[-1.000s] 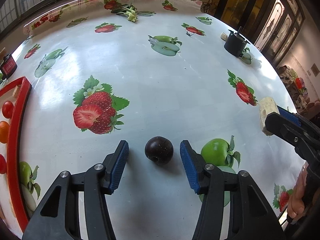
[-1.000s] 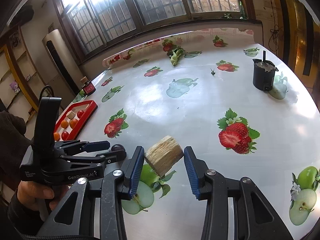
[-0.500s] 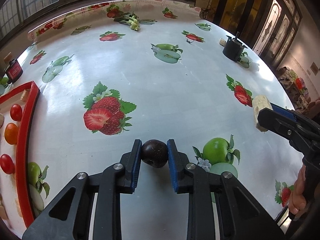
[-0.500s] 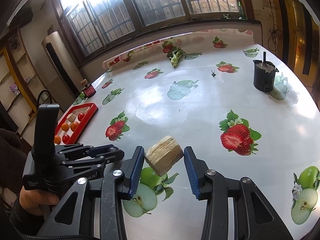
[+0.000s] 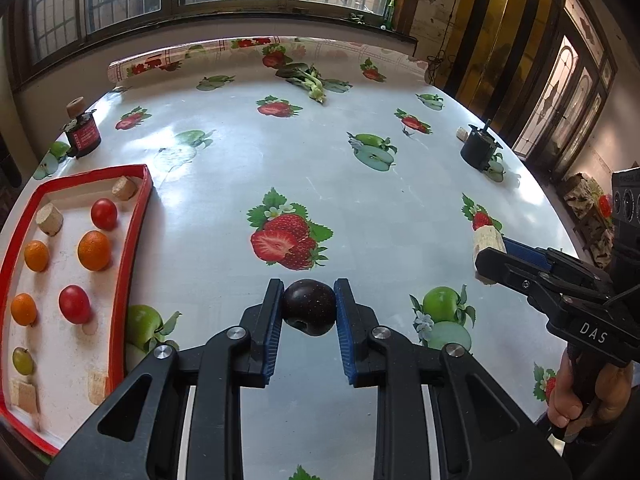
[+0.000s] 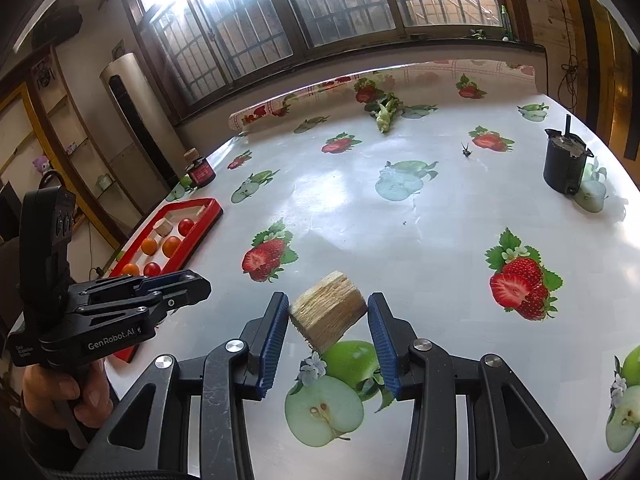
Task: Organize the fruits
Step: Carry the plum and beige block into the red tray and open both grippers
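My left gripper (image 5: pixel 309 307) is shut on a dark purple plum (image 5: pixel 309 306), held just above the fruit-print tablecloth. A red-rimmed tray (image 5: pixel 138 216) lies to its left, holding oranges (image 5: pixel 94 250), red tomatoes (image 5: pixel 74 304), a green grape and cork-like pieces. My right gripper (image 6: pixel 328 318) is shut on a pale fibrous chunk (image 6: pixel 328 311); in the left wrist view it shows at the right edge with that chunk (image 5: pixel 486 242). In the right wrist view, the left gripper (image 6: pixel 176 286) appears at lower left, the plum hidden, with the tray (image 6: pixel 200 222) beyond it.
A black pot with a stick (image 5: pixel 480 151) stands at the right of the table, with a small cork beside it. A dark red jar (image 5: pixel 83 134) with a cork on top sits at far left. Green vegetable scraps (image 5: pixel 310 80) lie near the far edge.
The left gripper closed on the plum and lifted it off the cloth, swinging left so the tray comes into fuller view. The right gripper kept its hold on the chunk.
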The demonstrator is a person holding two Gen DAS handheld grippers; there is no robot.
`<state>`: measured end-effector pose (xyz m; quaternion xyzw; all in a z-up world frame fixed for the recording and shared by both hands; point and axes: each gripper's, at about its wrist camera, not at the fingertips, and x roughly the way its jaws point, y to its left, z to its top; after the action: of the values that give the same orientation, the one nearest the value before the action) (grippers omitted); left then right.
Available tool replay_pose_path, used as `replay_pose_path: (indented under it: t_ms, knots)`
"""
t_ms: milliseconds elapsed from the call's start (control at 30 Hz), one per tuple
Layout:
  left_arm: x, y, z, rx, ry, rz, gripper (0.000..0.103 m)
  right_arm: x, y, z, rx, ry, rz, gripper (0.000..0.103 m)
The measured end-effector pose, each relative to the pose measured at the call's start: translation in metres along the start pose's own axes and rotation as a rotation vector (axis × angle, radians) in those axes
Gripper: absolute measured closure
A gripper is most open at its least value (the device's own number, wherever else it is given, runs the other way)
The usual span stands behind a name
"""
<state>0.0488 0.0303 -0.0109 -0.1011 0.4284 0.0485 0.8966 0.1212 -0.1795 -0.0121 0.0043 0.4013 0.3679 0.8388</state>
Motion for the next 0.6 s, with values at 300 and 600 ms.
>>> replay_pose_path:
  t_ms: [300,600]
  knots:
    - [-0.021,0.033,-0.008,-0.070,-0.031,0.038,0.081,0.007,0.029,0.011,-0.045,0.000,0.041,0.061]
    - [-0.039,0.065,-0.021,-0.131,-0.050,0.072,0.081,0.014,0.063,0.017,-0.099,0.002,0.087,0.061]
